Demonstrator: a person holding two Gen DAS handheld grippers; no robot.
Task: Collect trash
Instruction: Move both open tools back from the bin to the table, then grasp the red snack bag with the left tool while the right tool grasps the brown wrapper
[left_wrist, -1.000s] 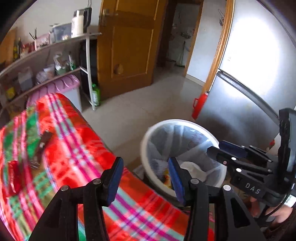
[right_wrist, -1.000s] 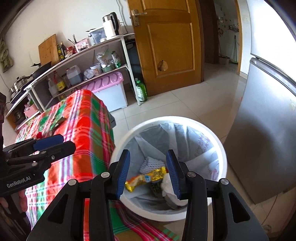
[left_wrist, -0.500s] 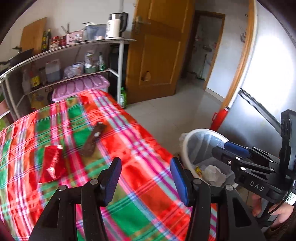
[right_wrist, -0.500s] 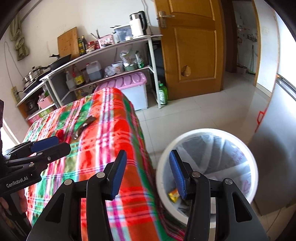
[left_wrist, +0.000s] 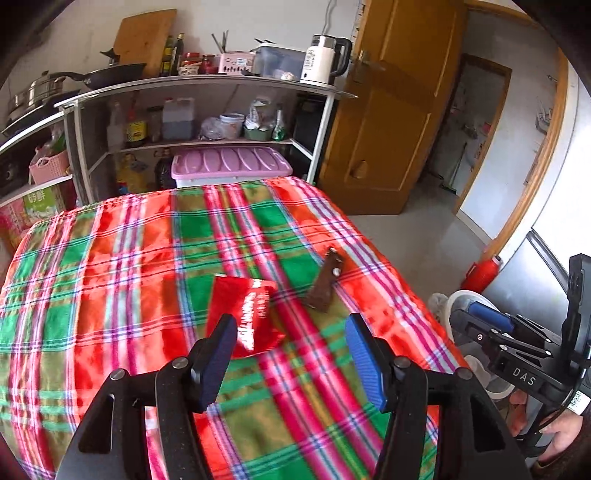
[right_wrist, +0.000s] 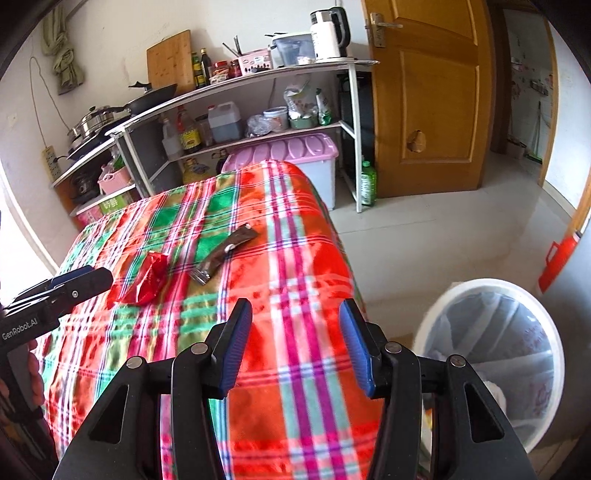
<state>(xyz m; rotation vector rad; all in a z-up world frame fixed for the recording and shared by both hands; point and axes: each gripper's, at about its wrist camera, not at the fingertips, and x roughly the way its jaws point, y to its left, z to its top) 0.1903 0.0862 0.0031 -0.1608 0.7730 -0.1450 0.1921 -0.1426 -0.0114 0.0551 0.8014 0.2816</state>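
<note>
A red wrapper (left_wrist: 243, 314) and a brown wrapper (left_wrist: 327, 284) lie flat on the plaid tablecloth (left_wrist: 110, 277). My left gripper (left_wrist: 291, 332) hovers over the cloth just short of the red wrapper; its jaws are opening with nothing between them. My right gripper (right_wrist: 295, 317) hangs above the table's near right edge, its jaws opening and empty too. From there the red wrapper (right_wrist: 147, 277) and brown wrapper (right_wrist: 225, 254) lie ahead to the left. The white lined trash bin (right_wrist: 480, 284) stands on the floor to the right, with trash inside.
A metal shelf (right_wrist: 258, 74) with bottles, pans and a kettle (right_wrist: 328, 33) runs behind the table, with a pink-lidded box (right_wrist: 288, 151) under it. A wooden door (right_wrist: 424, 92) stands open. A red canister (right_wrist: 557, 258) sits by the grey fridge.
Both grippers swung left from over the trash bin to above the table. The two wrappers came into the middle of the left view. Both sets of jaws widened a little.
</note>
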